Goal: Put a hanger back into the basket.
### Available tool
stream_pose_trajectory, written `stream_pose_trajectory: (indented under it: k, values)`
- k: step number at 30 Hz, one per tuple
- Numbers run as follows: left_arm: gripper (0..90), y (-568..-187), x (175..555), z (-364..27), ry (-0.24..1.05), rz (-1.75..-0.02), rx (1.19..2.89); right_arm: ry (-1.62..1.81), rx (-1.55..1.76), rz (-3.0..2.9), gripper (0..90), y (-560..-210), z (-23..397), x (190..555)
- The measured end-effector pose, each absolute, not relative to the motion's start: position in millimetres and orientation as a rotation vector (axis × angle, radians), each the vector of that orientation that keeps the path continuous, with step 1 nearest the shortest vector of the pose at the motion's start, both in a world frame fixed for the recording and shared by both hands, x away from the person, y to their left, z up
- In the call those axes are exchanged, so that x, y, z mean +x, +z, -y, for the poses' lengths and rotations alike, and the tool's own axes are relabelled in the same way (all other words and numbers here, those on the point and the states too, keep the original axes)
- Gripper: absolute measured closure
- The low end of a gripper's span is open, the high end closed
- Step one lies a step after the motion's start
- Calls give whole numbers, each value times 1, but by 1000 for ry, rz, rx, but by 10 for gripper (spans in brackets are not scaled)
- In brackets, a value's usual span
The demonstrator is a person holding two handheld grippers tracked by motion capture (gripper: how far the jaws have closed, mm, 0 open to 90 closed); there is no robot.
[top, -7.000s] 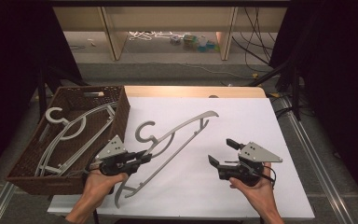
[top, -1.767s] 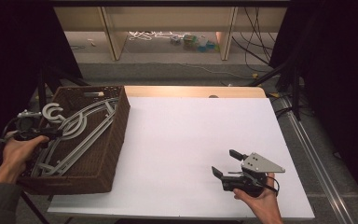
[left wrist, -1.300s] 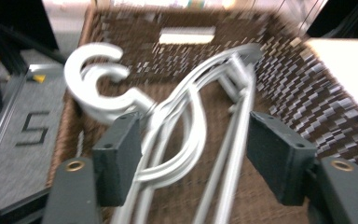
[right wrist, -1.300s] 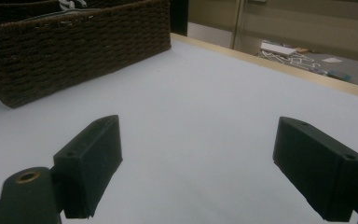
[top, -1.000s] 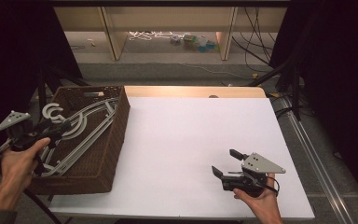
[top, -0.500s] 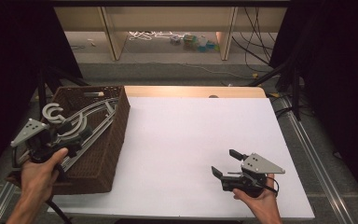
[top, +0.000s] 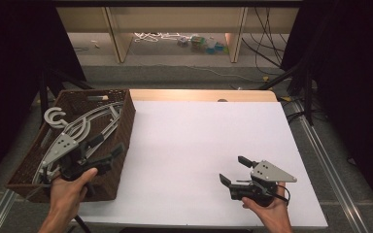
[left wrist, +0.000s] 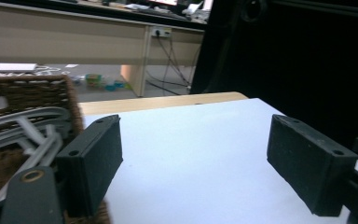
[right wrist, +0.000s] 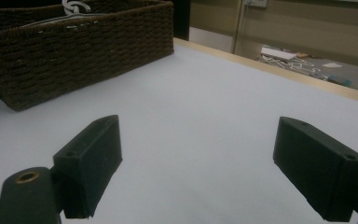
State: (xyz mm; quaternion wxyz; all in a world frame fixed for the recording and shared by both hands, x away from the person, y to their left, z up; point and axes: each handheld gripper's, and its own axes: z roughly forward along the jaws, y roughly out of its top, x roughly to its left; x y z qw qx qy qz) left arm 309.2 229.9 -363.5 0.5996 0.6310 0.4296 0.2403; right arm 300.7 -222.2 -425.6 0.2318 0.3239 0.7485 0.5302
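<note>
Nearby, wicker basket [top: 124, 127], grey hangers [top: 85, 126] inside

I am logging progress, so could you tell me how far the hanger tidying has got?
Done: the grey hangers lie in the wicker basket. In hand: nothing; the left gripper, over the basket's near corner, and the right gripper are both open and empty. Left: no hanger on the white table.

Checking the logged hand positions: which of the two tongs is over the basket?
The left tongs, jaws open and empty, are above the basket holding the hangers. The right tongs sit over the bare white table.
</note>
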Motion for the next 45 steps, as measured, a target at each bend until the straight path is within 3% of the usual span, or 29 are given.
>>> stream_pose_trajectory:
  k: [20, 32, 45]
  values:
    - [164, -417, 299, -174, 570, -850, 1592, 1476, 915, -2039, 161, -428, 221, 288]
    - [164, -434, 289, -180, 639, -798, 1641, 1495, 919, -2023, 161, -429, 220, 278]
    - [164, -435, 290, -182, 598, -814, 1633, 1508, 907, -1986, 161, -429, 222, 275]
